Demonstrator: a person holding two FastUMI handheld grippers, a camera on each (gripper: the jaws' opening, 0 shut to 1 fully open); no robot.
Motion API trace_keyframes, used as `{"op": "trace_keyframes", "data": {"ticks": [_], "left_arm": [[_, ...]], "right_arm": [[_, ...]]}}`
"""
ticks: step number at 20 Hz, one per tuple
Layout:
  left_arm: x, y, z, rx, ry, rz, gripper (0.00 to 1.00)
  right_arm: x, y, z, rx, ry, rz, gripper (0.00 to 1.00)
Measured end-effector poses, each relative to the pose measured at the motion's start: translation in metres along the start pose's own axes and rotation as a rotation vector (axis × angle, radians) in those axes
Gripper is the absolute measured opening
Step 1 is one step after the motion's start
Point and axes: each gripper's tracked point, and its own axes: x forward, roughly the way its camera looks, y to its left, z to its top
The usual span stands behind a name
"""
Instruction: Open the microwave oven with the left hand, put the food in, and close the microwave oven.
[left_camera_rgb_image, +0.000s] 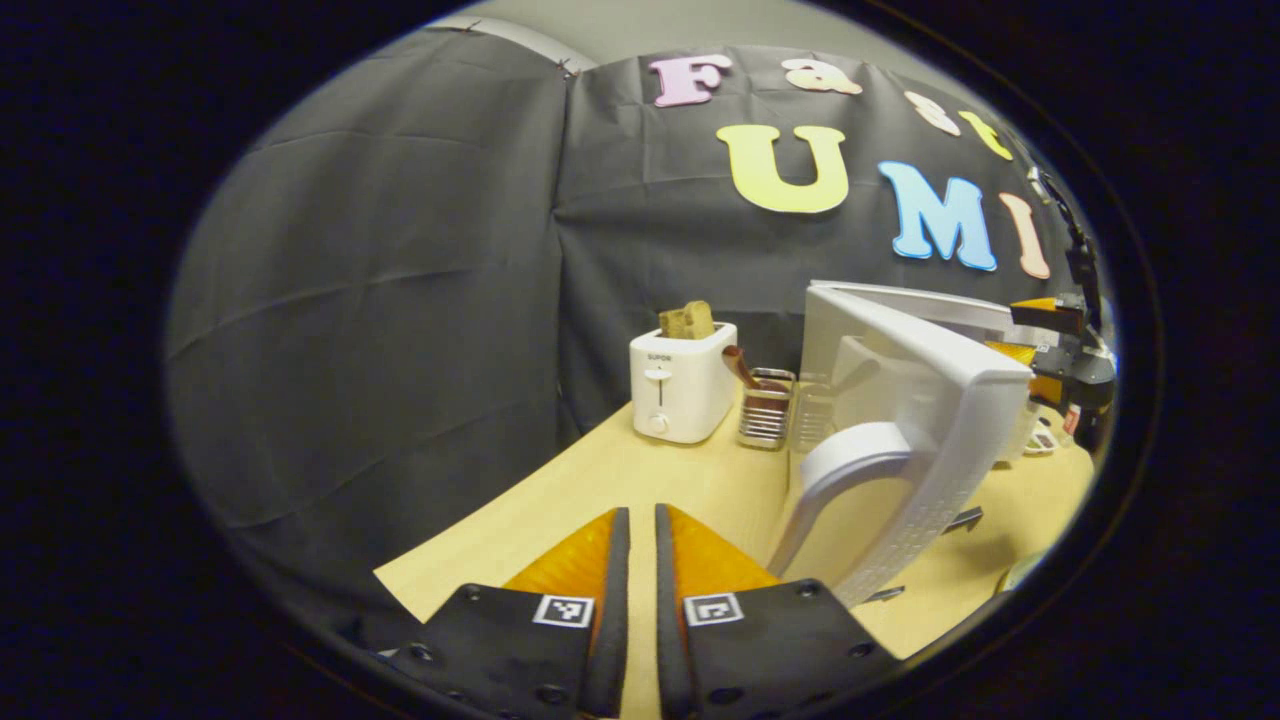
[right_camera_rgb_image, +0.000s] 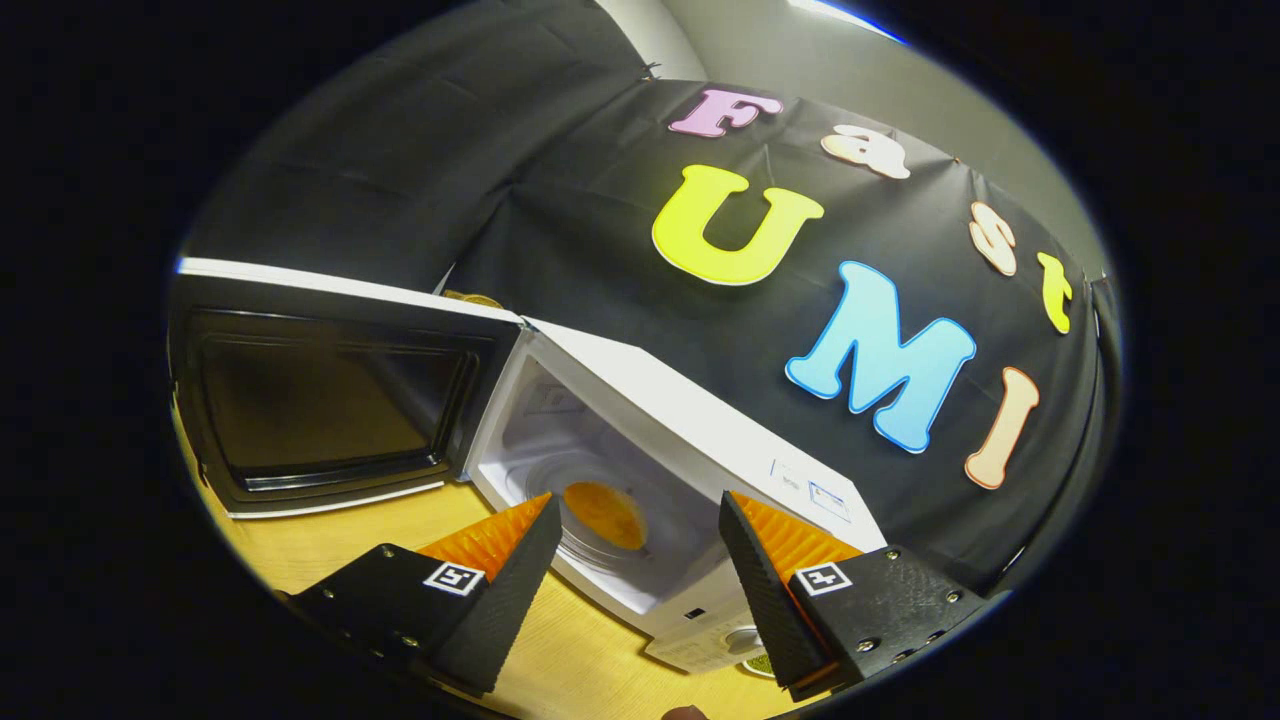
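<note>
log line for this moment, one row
door open | food in microwave | right gripper open, empty | left gripper shut, beside door

The microwave door (right_camera_rgb_image: 330, 400) stands swung wide open, so the mouth of the cavity (right_camera_rgb_image: 590, 470) is free in front, with only the food (right_camera_rgb_image: 603, 513) lying on the glass plate (right_camera_rgb_image: 575, 520) inside. In the left gripper view the open door and its handle (left_camera_rgb_image: 850, 480) stand as a wall near the right side of the table (left_camera_rgb_image: 640, 480). Toward the back edge a toaster (left_camera_rgb_image: 683, 383) and a metal holder (left_camera_rgb_image: 766, 407) stand close together, with bare tabletop before them.
</note>
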Motion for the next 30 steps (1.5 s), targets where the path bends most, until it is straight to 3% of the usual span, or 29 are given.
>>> {"op": "trace_keyframes", "data": {"ticks": [2, 3, 5, 20, 29, 30], "left_arm": [[0.003, -0.023, 0.000, 0.000, 0.011, -0.060, 0.10], [0.005, -0.023, 0.000, 0.023, 0.002, -0.042, 0.11], [0.001, -0.035, 0.007, 0.013, 0.003, -0.080, 0.07], [-0.029, -0.195, 0.048, 0.099, -0.073, -0.442, 0.04], [-0.020, -0.265, 0.077, 0.135, -0.111, -0.601, 0.04], [-0.018, -0.271, 0.079, 0.144, -0.117, -0.609, 0.08]], "right_arm": [[-0.012, -0.004, -0.002, 0.021, 0.006, -0.002, 0.97], [-0.020, -0.006, -0.004, 0.032, 0.008, -0.002, 0.97], [-0.034, -0.012, -0.005, 0.044, 0.008, -0.011, 0.97], [-0.118, -0.064, -0.020, 0.102, 0.048, -0.116, 0.97], [-0.140, -0.095, -0.033, 0.135, 0.088, -0.203, 0.97], [-0.142, -0.100, -0.033, 0.131, 0.093, -0.219, 0.97]]}}
